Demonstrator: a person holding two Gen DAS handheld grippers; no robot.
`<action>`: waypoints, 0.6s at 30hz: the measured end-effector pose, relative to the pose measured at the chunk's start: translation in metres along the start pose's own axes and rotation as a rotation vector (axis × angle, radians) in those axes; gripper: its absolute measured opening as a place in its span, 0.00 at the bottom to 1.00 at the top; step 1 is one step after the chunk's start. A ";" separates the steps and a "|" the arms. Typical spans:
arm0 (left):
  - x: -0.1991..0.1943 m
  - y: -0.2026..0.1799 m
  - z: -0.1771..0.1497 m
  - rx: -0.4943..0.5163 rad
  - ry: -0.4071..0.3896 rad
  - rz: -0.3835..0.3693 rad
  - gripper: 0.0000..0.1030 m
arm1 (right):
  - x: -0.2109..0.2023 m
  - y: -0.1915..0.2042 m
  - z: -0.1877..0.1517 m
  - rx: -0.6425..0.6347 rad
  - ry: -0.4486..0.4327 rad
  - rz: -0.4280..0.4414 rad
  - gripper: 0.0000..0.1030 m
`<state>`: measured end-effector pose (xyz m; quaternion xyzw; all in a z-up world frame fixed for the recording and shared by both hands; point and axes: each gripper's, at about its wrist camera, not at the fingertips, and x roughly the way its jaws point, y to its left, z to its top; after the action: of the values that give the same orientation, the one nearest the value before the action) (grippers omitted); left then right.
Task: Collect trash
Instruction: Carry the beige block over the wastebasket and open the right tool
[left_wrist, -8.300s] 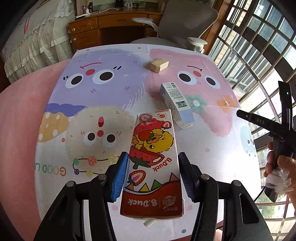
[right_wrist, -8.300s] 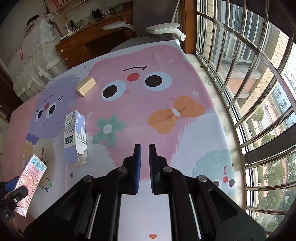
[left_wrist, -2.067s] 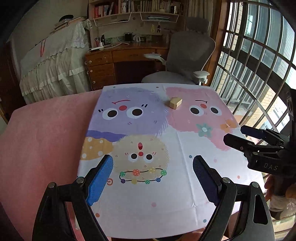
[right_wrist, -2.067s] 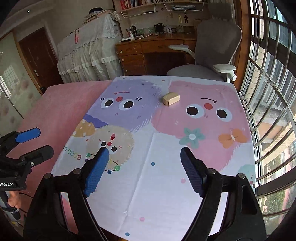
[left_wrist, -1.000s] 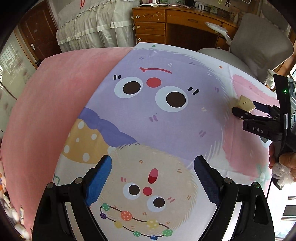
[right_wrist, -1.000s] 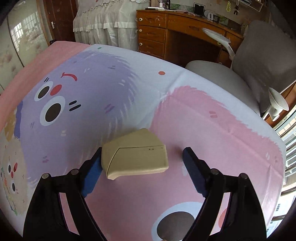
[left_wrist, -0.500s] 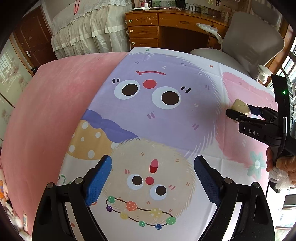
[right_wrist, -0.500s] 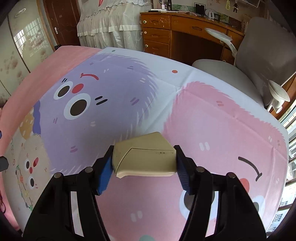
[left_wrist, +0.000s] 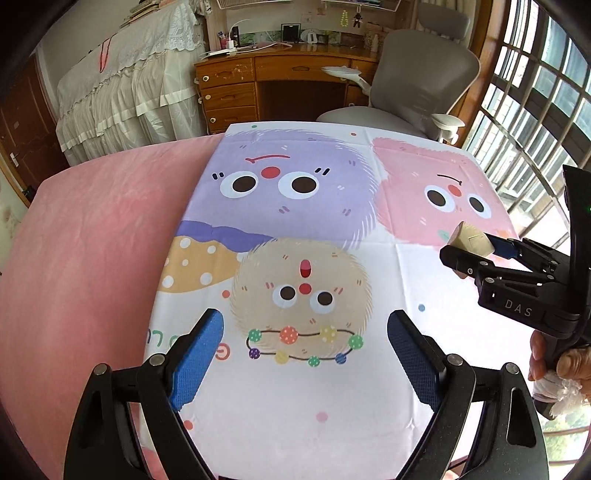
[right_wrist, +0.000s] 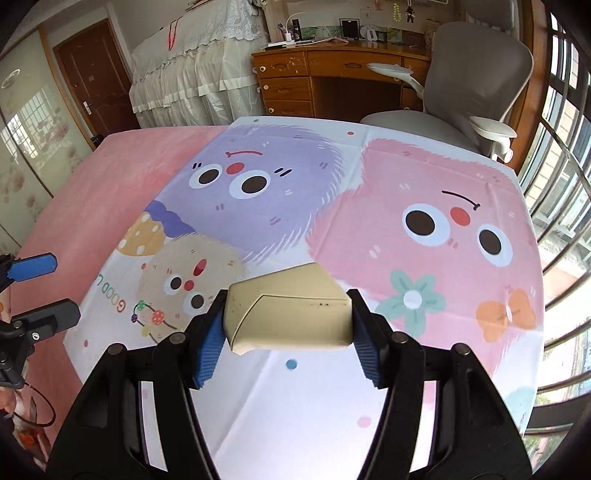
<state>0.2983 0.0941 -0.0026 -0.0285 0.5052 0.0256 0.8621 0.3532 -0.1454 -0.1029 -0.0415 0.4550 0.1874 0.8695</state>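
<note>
Lifted off the cartoon tablecloth (right_wrist: 424, 177) since a moment ago, the beige box (right_wrist: 288, 312) sits clamped between the right gripper (right_wrist: 288, 332) pads. Left gripper (left_wrist: 306, 354) hangs wide apart, empty.

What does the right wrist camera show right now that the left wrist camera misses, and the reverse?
Only the right wrist view: the beige box's flap seam up close, both blue pads pressed on its ends, and a brown door.

Only the left wrist view: the right gripper from the side, a hand on its handle, and the left gripper open and holding nothing.

Both: the cartoon cloth, wooden desk and grey chair.
</note>
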 end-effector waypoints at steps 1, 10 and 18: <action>-0.009 0.006 -0.012 0.019 -0.005 -0.019 0.89 | -0.014 0.011 -0.013 0.018 -0.012 -0.008 0.57; -0.073 0.065 -0.130 0.132 -0.013 -0.116 0.89 | -0.104 0.125 -0.137 0.136 -0.057 -0.051 0.57; -0.101 0.070 -0.203 0.177 0.034 -0.183 0.89 | -0.149 0.193 -0.225 0.146 0.003 -0.082 0.57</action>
<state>0.0677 0.1470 -0.0149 0.0012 0.5155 -0.0984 0.8512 0.0319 -0.0643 -0.0948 0.0031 0.4666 0.1181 0.8766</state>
